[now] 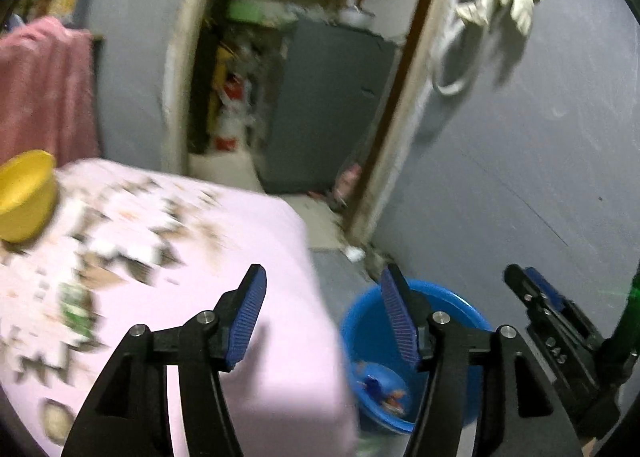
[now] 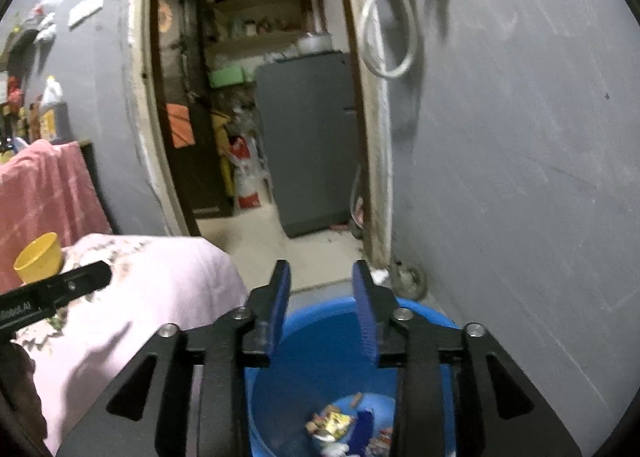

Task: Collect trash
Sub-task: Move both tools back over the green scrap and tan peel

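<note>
The right gripper (image 2: 321, 281) hangs over the blue bucket (image 2: 424, 311), and its jaws stand partly open with nothing between them. Its blue pads (image 2: 366, 317) are bare and touch nothing. The trash (image 2: 334, 423), some coloured wrappers, lies on the bottom of the bucket, below the gripper and apart from it.

The left gripper (image 1: 324, 289) is also partly open, a little wider than the right one, and it is empty. In its own view it points between the bed and the bucket: one finger stands in front of the pink cover (image 1: 240, 225), the other in front of the rim of the bucket (image 1: 452, 297). The trash (image 1: 382, 387) shows here too, deep in the bucket, below and to the right of this gripper's fingers. The right gripper (image 1: 532, 285) shows at the right of the bucket in this view.

The bucket stands on the floor, just beside the corner of the bed and near the grey wall (image 2: 520, 137). A yellow bowl (image 2: 38, 257) sits on the bed, well apart from the bucket, on the far left. Behind the bucket there is an open doorway (image 2: 256, 97), and a grey fridge (image 2: 308, 137) stands inside it. This view from the left wrist is blurred, so the print on the cover cannot be read.
</note>
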